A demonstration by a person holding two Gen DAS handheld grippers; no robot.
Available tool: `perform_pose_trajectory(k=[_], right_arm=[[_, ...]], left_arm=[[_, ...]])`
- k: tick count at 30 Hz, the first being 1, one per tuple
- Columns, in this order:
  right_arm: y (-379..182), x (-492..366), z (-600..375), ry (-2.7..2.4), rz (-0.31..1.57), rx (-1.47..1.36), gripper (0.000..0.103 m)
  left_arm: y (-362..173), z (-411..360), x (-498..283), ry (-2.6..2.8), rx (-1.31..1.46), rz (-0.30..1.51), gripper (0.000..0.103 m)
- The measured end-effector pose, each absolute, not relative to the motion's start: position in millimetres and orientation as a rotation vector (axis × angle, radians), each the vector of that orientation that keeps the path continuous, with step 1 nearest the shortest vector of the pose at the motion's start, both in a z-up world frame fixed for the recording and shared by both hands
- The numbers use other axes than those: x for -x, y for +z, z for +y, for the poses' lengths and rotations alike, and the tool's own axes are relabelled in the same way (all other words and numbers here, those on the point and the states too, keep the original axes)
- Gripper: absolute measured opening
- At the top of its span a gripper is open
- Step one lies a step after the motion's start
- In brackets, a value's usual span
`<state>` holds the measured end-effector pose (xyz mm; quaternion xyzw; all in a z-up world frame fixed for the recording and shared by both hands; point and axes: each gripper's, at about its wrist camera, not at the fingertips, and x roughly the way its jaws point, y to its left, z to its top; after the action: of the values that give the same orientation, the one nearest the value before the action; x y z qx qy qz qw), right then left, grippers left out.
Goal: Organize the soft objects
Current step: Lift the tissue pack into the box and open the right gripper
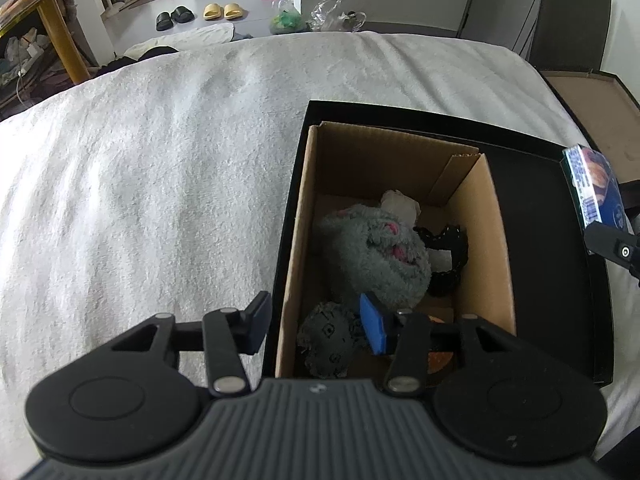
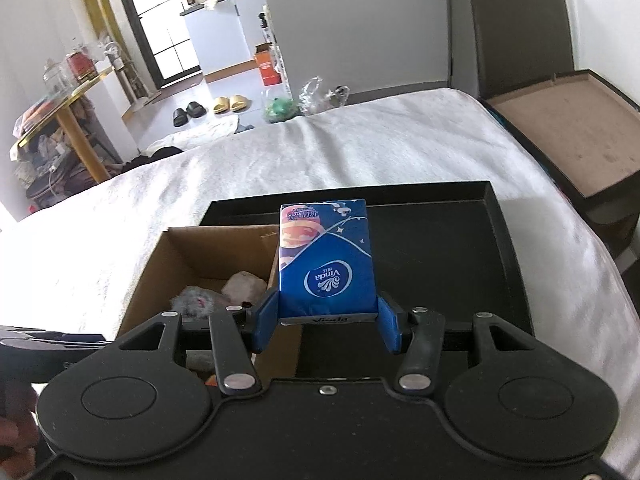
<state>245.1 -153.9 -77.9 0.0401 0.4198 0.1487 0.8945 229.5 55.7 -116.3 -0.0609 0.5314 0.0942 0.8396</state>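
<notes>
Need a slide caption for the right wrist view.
Right tongs grip a blue tissue pack above the black tray.

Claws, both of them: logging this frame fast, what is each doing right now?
Left claw: open, empty, straddling the cardboard box wall.
Right claw: closed on the blue tissue pack.

"Vinda" logo, upside down, on blue tissue pack (image 2: 326,264); other print unreadable.
</notes>
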Motion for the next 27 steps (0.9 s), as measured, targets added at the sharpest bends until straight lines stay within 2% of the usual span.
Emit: perform_pose_trajectory(k=[13,16,23,27], right_arm=[[-74.6,-251.4,-104.3,0.382,0.882,-0.024,0.051],[-75.5,-254.6,-91.4,0.401,0.891,-0.013,0.051],[-81.3,-263.7,-63.4,0.451,0.923,0.002,0.051],[-85.1,-269.9,-50.6,0.476,0.941,0.008,0.051]], left_arm=[[-128.9,79.1,-235.2,0.179,0.183,1.128,0.042],[-133.7,83.4,-237.9,0.172,0.192,1.134,0.036],[-146.0,90.5,-243.4,0.149,0.226,1.167,0.01],[-148.9,94.0,-244.4,0.15,0.231,1.178,0.009]])
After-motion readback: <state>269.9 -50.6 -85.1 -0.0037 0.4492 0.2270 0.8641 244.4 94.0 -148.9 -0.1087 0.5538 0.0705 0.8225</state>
